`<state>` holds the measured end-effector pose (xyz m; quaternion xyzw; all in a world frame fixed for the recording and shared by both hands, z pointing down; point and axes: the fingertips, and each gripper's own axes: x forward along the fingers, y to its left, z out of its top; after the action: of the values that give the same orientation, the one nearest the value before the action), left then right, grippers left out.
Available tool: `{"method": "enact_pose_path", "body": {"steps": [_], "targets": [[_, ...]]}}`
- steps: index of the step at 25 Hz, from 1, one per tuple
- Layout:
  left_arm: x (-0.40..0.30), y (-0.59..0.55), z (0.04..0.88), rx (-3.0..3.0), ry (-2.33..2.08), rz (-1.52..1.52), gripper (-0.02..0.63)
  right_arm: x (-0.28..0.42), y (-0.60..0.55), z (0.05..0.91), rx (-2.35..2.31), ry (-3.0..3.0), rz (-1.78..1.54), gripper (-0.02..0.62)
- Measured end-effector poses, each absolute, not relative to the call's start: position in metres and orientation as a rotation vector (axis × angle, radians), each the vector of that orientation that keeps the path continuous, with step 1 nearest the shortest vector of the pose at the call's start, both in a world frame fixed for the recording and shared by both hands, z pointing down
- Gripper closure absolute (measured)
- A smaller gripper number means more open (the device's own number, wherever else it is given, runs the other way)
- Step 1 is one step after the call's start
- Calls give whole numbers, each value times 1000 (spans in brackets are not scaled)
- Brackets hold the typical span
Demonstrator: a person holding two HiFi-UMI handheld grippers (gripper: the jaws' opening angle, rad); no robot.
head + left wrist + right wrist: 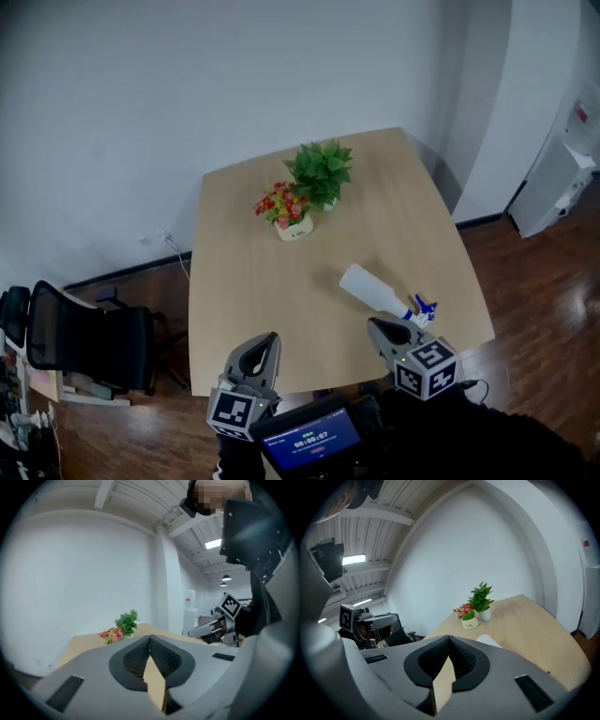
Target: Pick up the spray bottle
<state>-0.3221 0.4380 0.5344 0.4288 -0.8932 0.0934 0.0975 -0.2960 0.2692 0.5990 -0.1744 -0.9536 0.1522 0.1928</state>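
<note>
The spray bottle (pixel 373 290) is white with a blue trigger head and lies on its side on the wooden table (pixel 244 281), near the front right. My right gripper (pixel 374 324) hovers just short of it over the table's front edge, jaws shut and empty. In the right gripper view only a white sliver of the bottle (pixel 488 641) shows past the closed jaws (pixel 450 638). My left gripper (pixel 270 338) hangs at the front edge further left, shut on nothing, well apart from the bottle. In the left gripper view the jaws (pixel 150 638) meet at their tips.
A green potted plant (pixel 322 172) and a small pot of red flowers (pixel 286 212) stand at the table's back middle. A black office chair (pixel 86 342) is at the left on the wooden floor. A white appliance (pixel 557 180) stands at the far right.
</note>
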Motion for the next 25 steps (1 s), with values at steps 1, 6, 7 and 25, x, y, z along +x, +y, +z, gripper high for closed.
{"method": "enact_pose_path", "body": {"steps": [1,6,7,25], "targets": [[-336,430,538,1342,-2610,337,604,-302,267,598,-442,-2694,432,594],[-372,392,552,1709,-2366,646,581,-305,265,592,-192,-2754,472,594],[-378,385,555,1779,-2313,744,575,-305,265,591,-156,-2760,472,594],[-364,218,667,2307,-1080,1720,278,-205,193,604,449,-2748,613,560]]}}
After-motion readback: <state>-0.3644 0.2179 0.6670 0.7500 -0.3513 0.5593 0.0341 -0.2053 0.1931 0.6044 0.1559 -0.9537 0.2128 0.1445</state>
